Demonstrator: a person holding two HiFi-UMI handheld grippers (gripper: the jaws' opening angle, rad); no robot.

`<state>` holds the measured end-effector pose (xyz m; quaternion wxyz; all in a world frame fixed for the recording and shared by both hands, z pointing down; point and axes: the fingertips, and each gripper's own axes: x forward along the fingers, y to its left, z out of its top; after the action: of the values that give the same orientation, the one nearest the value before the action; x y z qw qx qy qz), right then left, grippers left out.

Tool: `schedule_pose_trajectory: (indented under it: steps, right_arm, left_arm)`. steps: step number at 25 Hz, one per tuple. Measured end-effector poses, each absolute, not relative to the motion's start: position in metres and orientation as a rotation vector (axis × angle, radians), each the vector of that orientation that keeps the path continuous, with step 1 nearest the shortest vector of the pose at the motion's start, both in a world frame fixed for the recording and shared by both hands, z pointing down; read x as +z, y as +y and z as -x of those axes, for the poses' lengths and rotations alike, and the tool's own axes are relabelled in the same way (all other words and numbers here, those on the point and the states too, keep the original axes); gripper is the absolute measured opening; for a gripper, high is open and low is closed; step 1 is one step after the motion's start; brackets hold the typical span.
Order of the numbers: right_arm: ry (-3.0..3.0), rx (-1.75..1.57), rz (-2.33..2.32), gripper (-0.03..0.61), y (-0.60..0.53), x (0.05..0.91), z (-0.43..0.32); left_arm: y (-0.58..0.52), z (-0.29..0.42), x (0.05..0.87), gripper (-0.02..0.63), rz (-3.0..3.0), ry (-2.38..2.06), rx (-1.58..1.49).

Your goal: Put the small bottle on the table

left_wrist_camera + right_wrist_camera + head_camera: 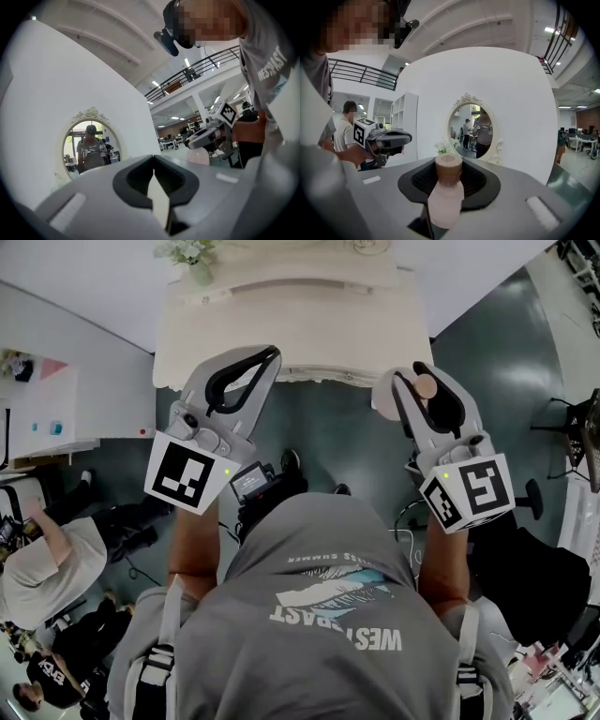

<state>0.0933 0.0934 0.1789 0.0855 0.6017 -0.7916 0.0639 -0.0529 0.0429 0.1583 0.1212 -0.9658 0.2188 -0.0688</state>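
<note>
Head view: one white table with a scalloped edge lies just ahead of the person, and one vase of flowers stands at its far left. Two grippers are held out toward it, each with one marker cube. The left gripper has its jaws together with nothing in them. The right gripper carries the one small bottle, brown cap showing between the jaws, off the table and in the air above dark floor. Two other people show at the lower left, and an office chair stands at the right

Left gripper view: the dark pads meet at their tips, empty. Beyond them stands a white wall bearing one oval mirror with an ornate frame; the right gripper shows off to the right

Right gripper view: the jaws clamp the pale pink bottle by its body, cap pointing away toward the mirror. The flowers stand beside the mirror, a white shelf unit stands left of the wall, and the left gripper shows at the left
</note>
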Motion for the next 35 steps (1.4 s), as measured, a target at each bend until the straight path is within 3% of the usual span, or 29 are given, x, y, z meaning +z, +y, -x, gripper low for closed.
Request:
schedule_pose_trajectory:
  steps: [18, 35]
  right_arm:
    - [-2.245, 0.173, -1.914, 0.130, 0.005, 0.174, -0.063]
    - [-2.365, 0.190, -1.791, 0.130, -0.057, 0.185, -0.076]
  left_arm:
    - [-0.053, 0.077, 0.166, 0.005, 2.877, 0.475, -0.160]
    - [-0.097, 0.070, 0.173, 0.005, 2.848, 0.619, -0.233]
